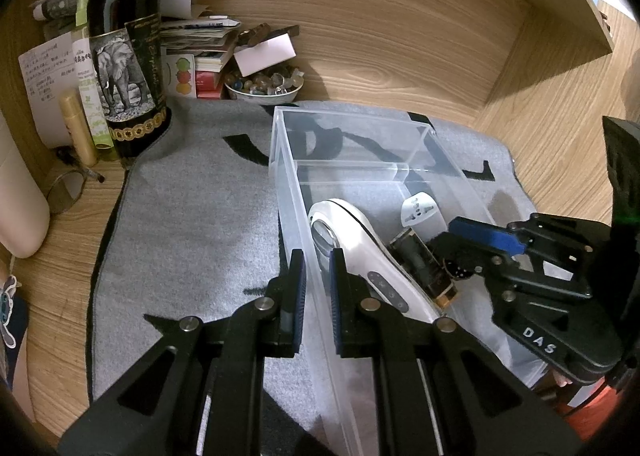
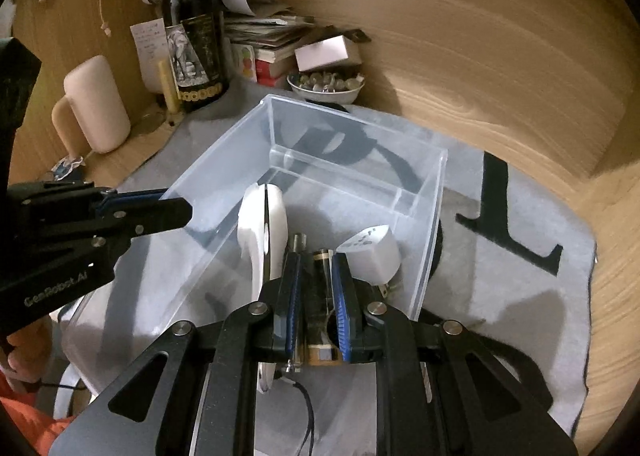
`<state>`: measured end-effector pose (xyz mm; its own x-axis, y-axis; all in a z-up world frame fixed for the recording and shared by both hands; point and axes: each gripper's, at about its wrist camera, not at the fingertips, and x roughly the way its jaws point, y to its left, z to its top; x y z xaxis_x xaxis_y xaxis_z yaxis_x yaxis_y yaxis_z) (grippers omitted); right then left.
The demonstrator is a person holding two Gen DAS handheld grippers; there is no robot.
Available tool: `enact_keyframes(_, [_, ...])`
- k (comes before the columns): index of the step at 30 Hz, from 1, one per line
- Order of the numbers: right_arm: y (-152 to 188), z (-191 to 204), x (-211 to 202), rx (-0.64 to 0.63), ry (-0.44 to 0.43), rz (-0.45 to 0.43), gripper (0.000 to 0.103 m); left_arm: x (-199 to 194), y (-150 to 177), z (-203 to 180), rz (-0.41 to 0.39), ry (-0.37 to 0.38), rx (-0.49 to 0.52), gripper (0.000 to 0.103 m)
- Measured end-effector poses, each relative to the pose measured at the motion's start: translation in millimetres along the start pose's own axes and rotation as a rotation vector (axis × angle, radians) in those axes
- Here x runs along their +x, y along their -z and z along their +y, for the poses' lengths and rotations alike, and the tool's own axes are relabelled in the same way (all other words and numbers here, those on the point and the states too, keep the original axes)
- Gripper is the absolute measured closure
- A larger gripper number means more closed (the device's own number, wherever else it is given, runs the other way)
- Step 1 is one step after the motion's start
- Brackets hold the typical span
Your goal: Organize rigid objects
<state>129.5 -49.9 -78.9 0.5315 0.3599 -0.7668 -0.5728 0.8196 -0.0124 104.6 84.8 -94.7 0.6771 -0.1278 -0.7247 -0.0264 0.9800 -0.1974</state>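
Observation:
A clear plastic bin (image 1: 352, 114) (image 2: 360, 124) stands on a grey mat. My left gripper (image 1: 318, 256) (image 2: 176, 208) is shut on the bin's left wall. Inside the bin lie a white handheld device (image 1: 344, 224) (image 2: 278, 216), a white plug adapter (image 1: 420, 212) (image 2: 372, 252) and a dark vial with gold ends (image 1: 422, 268) (image 2: 320, 296). My right gripper (image 2: 318, 256) (image 1: 444, 236) hangs shut inside the bin just above the vial, which shows through the narrow gap between its pads. The left wrist view shows the vial lying free beside the fingertips.
Past the grey mat (image 1: 192, 216), a wine bottle (image 1: 124, 56), a gold tube (image 1: 78, 128), stacked papers and a bowl of small stones (image 1: 264, 86) crowd the back left corner. A pink mug (image 2: 96, 104) stands at the left. A wooden wall closes the back.

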Motion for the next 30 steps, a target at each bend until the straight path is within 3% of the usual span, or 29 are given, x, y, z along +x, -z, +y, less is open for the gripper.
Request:
enact_keyframes(4, [-0.4, -10.5, -13.1, 0.032, 0.014, -0.027, 0.087, -0.2, 0.1, 0.1, 0.0, -0.001, 0.0, 0.094])
enact_keyframes(9, [1.2, -31.6, -37.3, 0.087, 0.059, -0.088, 0.069, 0.0, 0.1, 0.9, -0.002, -0.001, -0.002, 0.094])
enact_keyframes(15, [10.4, -62.3, -58.7, 0.157, 0.149, -0.119, 0.066, 0.0, 0.3, 1.0, 0.0, 0.002, -0.005, 0.094])
enact_keyframes(21, [39.3, -86.8, -47.6, 0.226, 0.215, -0.037, 0.064, 0.4, -0.4, 1.5, 0.001, -0.002, -0.002, 0.094])
enact_keyframes(30, [67.0, -85.0, 0.4, 0.24, 0.142, 0.113, 0.064, 0.3, -0.4, 1.4, 0.0, -0.003, -0.002, 0.094])
